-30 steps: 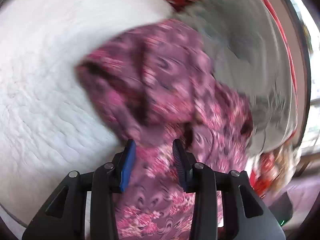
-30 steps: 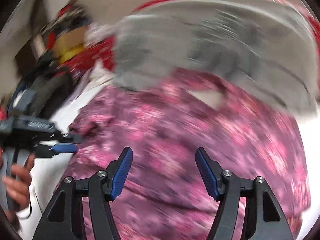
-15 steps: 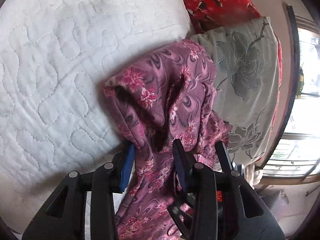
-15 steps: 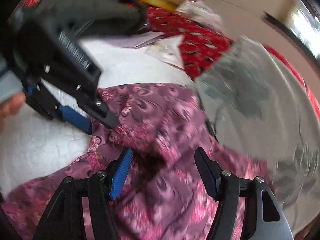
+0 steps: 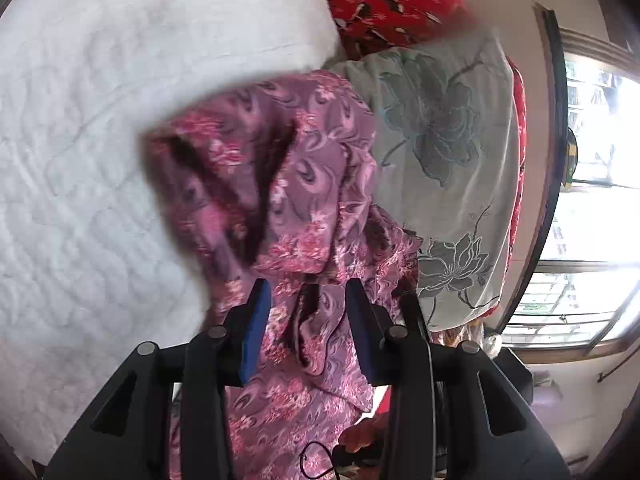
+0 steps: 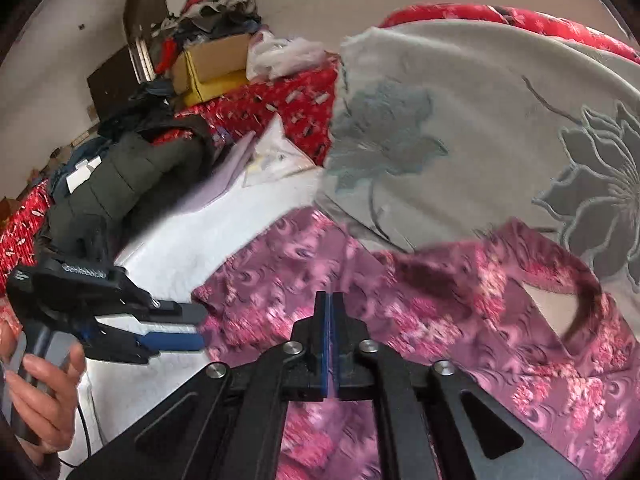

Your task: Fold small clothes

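A purple garment with pink flowers point(image 5: 276, 200) lies bunched on the white quilted bed point(image 5: 80, 160). It also shows in the right wrist view point(image 6: 460, 332), spread wider with its neck opening at the right. My left gripper point(image 5: 307, 292) stands open, with folds of the garment between its blue pads point(image 5: 256, 320); it also appears in the right wrist view point(image 6: 200, 326) at the garment's left edge. My right gripper point(image 6: 329, 304) has its jaws pressed together over the garment; whether cloth is pinched between them is hidden.
A grey cushion with a flower print point(image 6: 480, 128) lies against the garment's far side. Red patterned bedding point(image 6: 288, 96), a dark padded jacket point(image 6: 132, 176), a cardboard box point(image 6: 216, 60) and piled clothes sit at the back left. A window point(image 5: 592, 200) is to the right.
My right gripper's jaws have gone from wide open to pressed together. The left gripper stays open in the garment's folds, and the garment has shifted a little.
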{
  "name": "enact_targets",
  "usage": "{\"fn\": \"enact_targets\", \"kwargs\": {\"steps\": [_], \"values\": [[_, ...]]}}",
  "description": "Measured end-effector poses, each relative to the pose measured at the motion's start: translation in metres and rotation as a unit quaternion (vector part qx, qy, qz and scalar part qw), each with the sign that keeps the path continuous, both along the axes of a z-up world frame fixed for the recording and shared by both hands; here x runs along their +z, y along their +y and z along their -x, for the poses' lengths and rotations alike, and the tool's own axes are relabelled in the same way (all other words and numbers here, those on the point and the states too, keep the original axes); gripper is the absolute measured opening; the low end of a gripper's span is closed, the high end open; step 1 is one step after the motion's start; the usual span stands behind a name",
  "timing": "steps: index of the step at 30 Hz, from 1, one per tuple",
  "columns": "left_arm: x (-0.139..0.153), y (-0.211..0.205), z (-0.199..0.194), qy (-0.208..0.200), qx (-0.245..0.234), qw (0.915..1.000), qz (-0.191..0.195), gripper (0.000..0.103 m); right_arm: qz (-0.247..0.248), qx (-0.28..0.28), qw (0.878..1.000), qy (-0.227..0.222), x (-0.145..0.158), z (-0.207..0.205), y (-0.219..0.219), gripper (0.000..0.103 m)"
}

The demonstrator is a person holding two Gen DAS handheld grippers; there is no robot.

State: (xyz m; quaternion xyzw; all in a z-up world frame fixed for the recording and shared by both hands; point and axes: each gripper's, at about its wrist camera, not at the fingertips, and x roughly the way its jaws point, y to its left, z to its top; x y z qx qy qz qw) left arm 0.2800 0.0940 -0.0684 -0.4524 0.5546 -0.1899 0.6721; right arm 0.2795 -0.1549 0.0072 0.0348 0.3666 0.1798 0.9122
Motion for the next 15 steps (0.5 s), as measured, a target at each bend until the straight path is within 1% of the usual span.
{"fn": "enact_targets", "kwargs": {"steps": [1,2,3,4,6,7,9,13,15], "values": [[-0.002,-0.004,-0.003,0.0,0.0,1.0,-0.01,0.039,0.022,0.004,1.0,-0.003,-0.001,0.001,0.004,0.009],[-0.007,-0.006,-0.007,0.01,0.002,0.9998,-0.018,0.039,0.041,0.015,0.999,-0.004,-0.001,0.002,0.01,0.012],[-0.015,-0.006,-0.01,0.026,0.005,0.9995,-0.016,0.039,0.052,0.03,0.998,-0.002,-0.003,0.002,0.018,0.023],[-0.025,-0.004,-0.014,0.042,0.011,0.999,0.0,0.039,0.058,0.042,0.997,-0.003,-0.003,0.003,0.025,0.036],[-0.035,0.006,-0.014,0.059,0.03,0.9977,0.018,0.039,0.078,0.063,0.995,-0.014,-0.005,0.007,0.038,0.048],[-0.037,0.012,-0.014,0.058,0.039,0.997,0.032,0.039,0.089,0.075,0.993,-0.017,-0.007,0.007,0.045,0.049],[-0.037,0.021,-0.015,0.05,0.049,0.997,0.033,0.039,0.127,0.107,0.986,-0.02,-0.014,0.009,0.063,0.049],[-0.038,0.038,-0.021,0.05,0.061,0.9958,0.047,0.039,0.212,0.154,0.964,-0.035,-0.031,0.009,0.092,0.049],[-0.038,0.045,-0.022,0.046,0.067,0.9953,0.051,0.039,0.252,0.175,0.951,-0.043,-0.04,0.008,0.105,0.049]]}}
